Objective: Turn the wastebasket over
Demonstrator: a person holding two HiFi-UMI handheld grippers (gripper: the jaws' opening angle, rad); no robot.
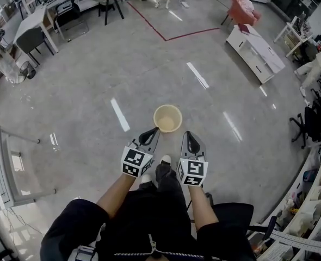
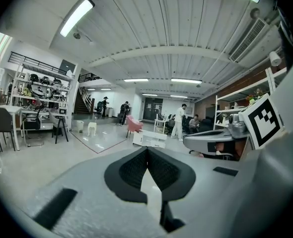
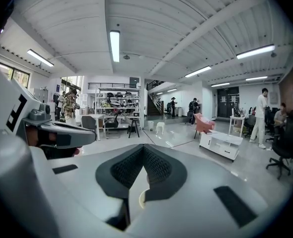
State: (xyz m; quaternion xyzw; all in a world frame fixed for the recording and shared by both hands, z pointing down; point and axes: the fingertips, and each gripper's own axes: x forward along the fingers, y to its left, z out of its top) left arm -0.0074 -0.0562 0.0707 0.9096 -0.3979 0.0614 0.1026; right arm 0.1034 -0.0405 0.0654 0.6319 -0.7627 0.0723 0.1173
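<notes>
Bare floor (image 1: 84, 75) rings the wastebasket (image 1: 167, 118); white cabinet (image 1: 255, 50) stands well apart.

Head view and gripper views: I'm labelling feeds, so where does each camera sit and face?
Head view: on the person's head, looking steeply down at the floor and open-side-up wastebasket; forearms, legs, left gripper and right gripper show.
Left gripper view: on the left gripper, looking roughly level past its shut jaws; right gripper at the right edge.
Right gripper view: same on the right gripper, jaws shut; left gripper at the left edge.
Shared: both gripper views show the pink chair and white low table.
</notes>
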